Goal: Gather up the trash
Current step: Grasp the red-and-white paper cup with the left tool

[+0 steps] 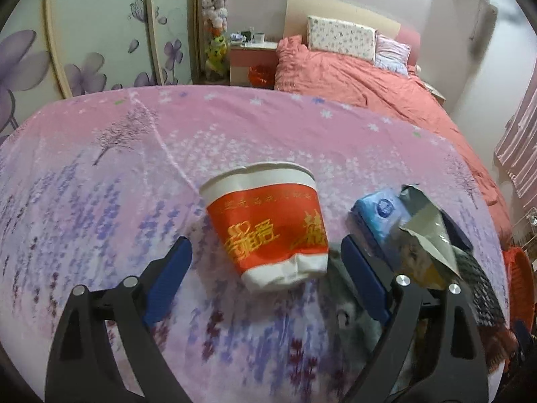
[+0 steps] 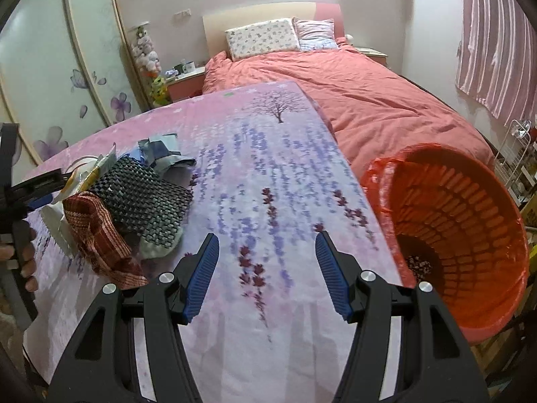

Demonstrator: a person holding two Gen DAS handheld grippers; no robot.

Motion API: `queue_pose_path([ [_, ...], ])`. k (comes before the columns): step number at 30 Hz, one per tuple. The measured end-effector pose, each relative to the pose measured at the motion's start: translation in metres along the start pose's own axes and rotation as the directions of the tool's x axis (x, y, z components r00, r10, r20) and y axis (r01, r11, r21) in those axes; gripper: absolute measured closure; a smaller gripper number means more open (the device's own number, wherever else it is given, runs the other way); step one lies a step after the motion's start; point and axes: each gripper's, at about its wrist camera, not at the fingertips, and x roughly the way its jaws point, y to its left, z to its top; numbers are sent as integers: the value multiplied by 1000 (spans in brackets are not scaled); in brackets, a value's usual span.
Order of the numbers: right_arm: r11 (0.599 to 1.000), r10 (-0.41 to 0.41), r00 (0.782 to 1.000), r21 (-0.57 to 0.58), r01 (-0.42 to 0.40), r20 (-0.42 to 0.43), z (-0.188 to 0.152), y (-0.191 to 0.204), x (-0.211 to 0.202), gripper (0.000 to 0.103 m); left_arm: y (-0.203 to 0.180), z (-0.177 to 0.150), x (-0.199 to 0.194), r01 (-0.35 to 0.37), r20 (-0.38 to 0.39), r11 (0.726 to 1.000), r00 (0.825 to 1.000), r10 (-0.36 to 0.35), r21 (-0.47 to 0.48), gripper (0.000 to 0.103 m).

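Red and white, one crumpled paper cup (image 1: 268,225) lies on its side on the surface (image 1: 117,174), which is covered by a pink and lavender floral cloth. The left gripper (image 1: 265,262) hangs over it with its jaws spread wide and holding nothing; the cup's squashed base sits between the two blue pads without touching either. Just right of the cup lies a small heap of trash: one blue wipes packet (image 1: 379,215), one torn silver foil wrapper (image 1: 426,225) and one black woven mat (image 1: 483,288) at the edge of the view.

From the right wrist camera, the same heap shows at the left side of the surface, with the black woven mat (image 2: 144,201) resting on top, one red checked cloth (image 2: 100,238) draped in front of it, and a blue-grey wrapper (image 2: 164,151) behind. The right gripper (image 2: 266,268) is over a bare stretch of the floral cloth, its jaws partly apart and empty, well clear of the heap. One orange basket (image 2: 453,221) lined with a red plastic bag stands just beside the surface's right edge. A person's fingers (image 2: 28,262) show at the far left. One bed (image 2: 386,100) with a salmon quilt and two pillows lies behind.
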Motion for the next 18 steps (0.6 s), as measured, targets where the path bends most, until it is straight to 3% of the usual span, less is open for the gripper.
queue_pose_path([
  [4, 1000, 2, 1000, -14, -2, -11, 2, 9, 6, 43, -3, 4, 22, -57, -21, 998, 998, 57, 17, 15],
  [7, 1000, 5, 1000, -20, -5, -19, 1, 14, 9, 43, 2, 7, 36, -62, -47, 998, 997, 62, 10, 23],
  [14, 999, 33, 999, -10, -33, -27, 0, 21, 8, 43, 30, -16, 20, -75, -40, 996, 996, 77, 44, 25],
  [18, 995, 97, 995, -1, -97, 26, 8, 32, -13, 43, 46, -34, 7, -109, -29, 991, 993, 112, 82, 25],
])
